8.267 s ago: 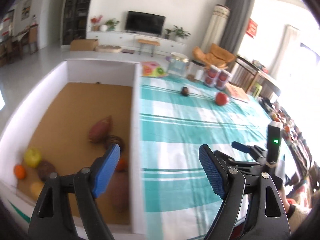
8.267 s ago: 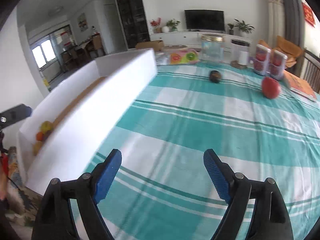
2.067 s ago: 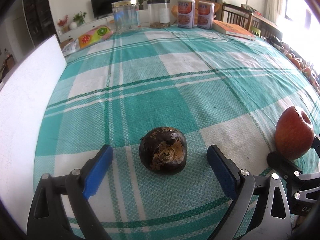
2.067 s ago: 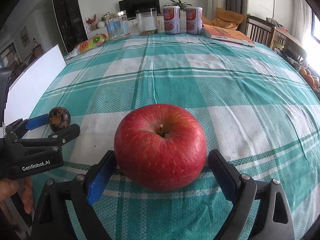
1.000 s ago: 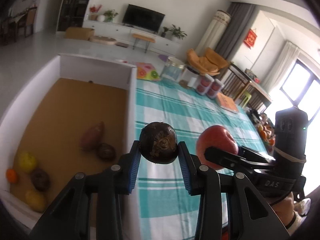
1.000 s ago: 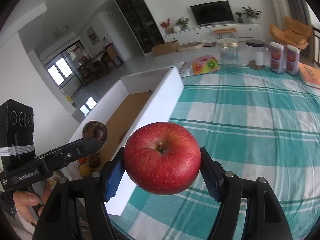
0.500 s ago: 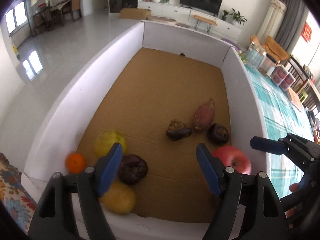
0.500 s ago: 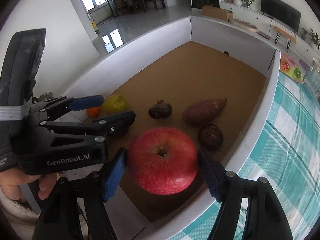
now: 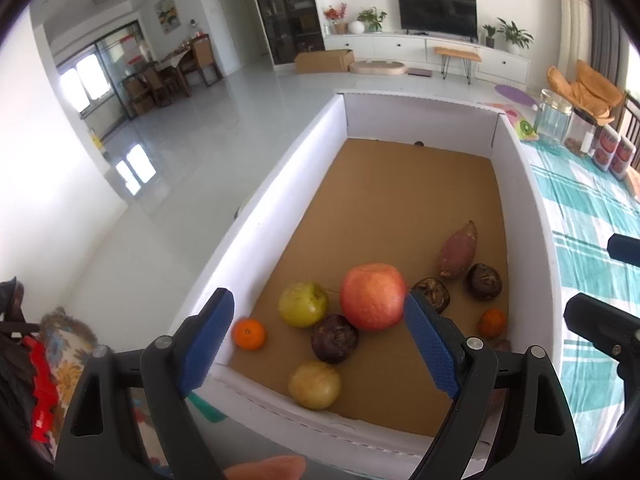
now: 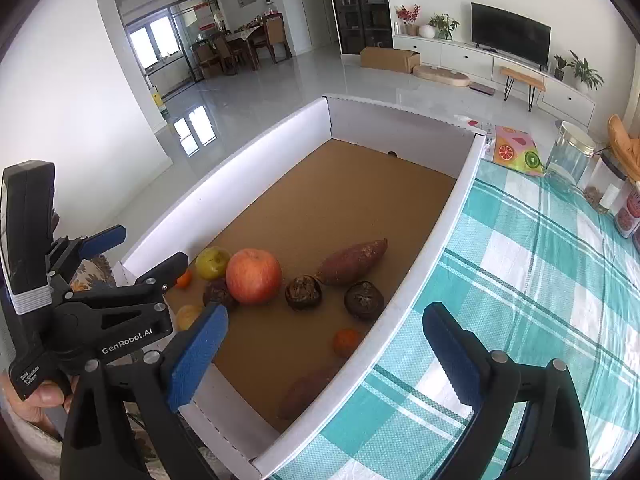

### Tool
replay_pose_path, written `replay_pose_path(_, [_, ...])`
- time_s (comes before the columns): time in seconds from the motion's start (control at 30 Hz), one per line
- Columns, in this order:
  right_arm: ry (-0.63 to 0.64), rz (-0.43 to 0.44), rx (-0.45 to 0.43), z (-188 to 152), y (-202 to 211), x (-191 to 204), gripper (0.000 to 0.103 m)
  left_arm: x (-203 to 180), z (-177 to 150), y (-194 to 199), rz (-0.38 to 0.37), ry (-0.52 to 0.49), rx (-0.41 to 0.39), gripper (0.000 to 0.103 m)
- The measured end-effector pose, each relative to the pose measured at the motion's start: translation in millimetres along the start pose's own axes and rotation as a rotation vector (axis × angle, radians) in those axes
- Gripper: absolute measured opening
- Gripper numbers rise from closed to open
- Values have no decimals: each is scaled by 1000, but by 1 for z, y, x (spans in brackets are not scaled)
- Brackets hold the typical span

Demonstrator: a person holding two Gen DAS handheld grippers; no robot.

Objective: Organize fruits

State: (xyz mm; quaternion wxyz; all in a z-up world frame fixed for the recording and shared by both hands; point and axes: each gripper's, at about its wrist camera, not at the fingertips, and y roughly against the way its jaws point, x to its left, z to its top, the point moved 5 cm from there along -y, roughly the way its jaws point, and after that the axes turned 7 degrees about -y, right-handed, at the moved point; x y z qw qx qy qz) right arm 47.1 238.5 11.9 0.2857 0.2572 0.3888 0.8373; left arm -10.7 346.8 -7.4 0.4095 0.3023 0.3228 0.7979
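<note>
A white-walled cardboard box [image 9: 516, 184] with a brown floor is filling the middle of both views, sitting beside the teal checked tablecloth [image 10: 540, 264] at the right of the frame. Inside it, toward the near end, a red apple [image 9: 373, 296] is lying against a yellow-green fruit [image 9: 303, 304] and a dark round fruit [image 9: 334, 337]. A small orange [image 9: 249, 333] is sitting in the near left corner and a pale yellow fruit [image 9: 315, 385] is resting by the near wall. Right of the apple, two more dark fruits [image 10: 303, 292] are lying below a sweet potato [image 9: 458, 249], and a second small orange [image 10: 347, 341] is sitting near the right wall. The left gripper [image 9: 320, 346] is hovering over the near edge with its blue pads spread wide and nothing between them. The right gripper [image 10: 320, 360] is likewise gaping empty above the box's right wall.
</note>
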Motion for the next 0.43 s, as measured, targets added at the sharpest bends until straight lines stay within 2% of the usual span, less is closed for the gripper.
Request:
replay_pose_path(0.17, [22,-32,12,-9,-2,5,98,5,-6,-2,-144,80,20,89])
replay_pose_path(0.43, [38,-32,12,-14,-1,14,98,4,-9,3,-128,81,13,93])
